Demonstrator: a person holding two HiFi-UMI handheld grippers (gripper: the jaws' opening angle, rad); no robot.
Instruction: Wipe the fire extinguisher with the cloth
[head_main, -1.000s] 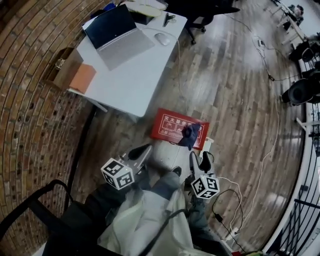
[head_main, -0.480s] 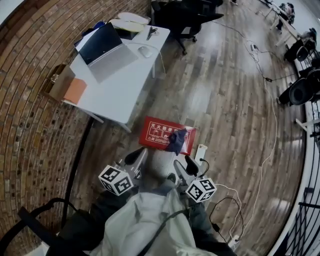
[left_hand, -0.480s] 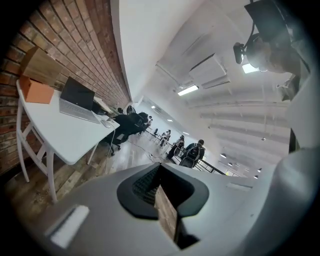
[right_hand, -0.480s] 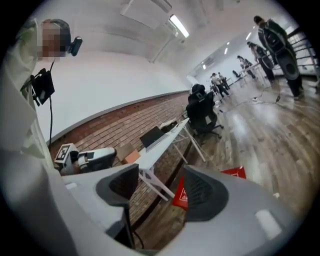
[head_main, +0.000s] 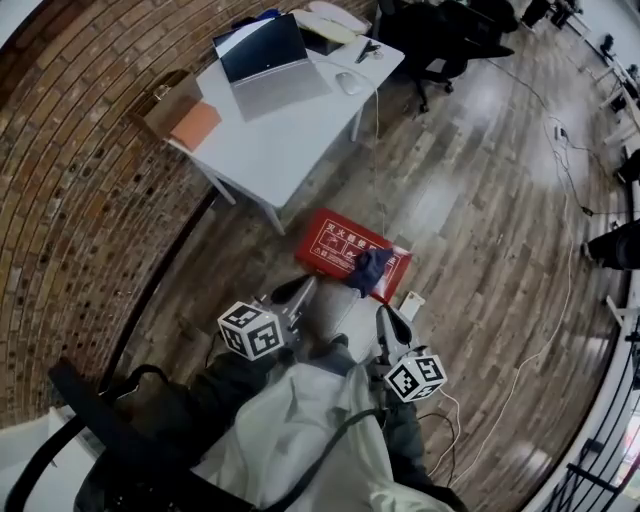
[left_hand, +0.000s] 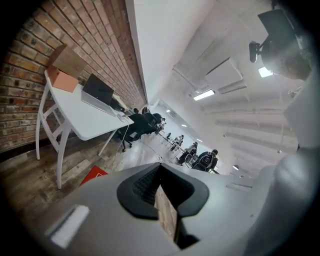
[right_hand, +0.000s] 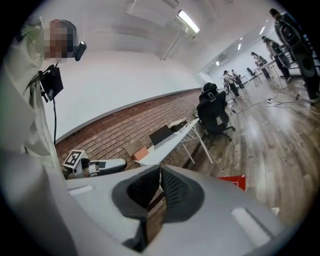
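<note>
Extinguisher box (head_main: 335, 240): red and flat with white print on its lid; it is laid on the wooden floor (head_main: 480, 200), near a leg of the tabletop.
Cloth (head_main: 369, 270): dark blue and bunched; it is draped over the box's right end and is touched by neither tool.
Left tool (left_hand: 159, 173): held above the floor, short of the box's near edge; its jaws are brought together with nothing between them.
Right tool (right_hand: 160, 170): held near the box's right corner, apart from the cloth; its jaws have just been closing and are met at the tips, with nothing gripped.
White object (head_main: 412, 300): laid on the floor just beside the box's near right corner; what it is cannot be told.
Tabletop (head_main: 290, 145): white, set against the brick wall (head_main: 70, 220) beyond the box.
Laptop (head_main: 270, 60): opened on the tabletop, with a mouse (head_main: 349, 83) placed to its right.
Cardboard box (head_main: 168, 98): placed at the tabletop's left end.
Chair (head_main: 440, 35): black, placed past the tabletop's far end.
</note>
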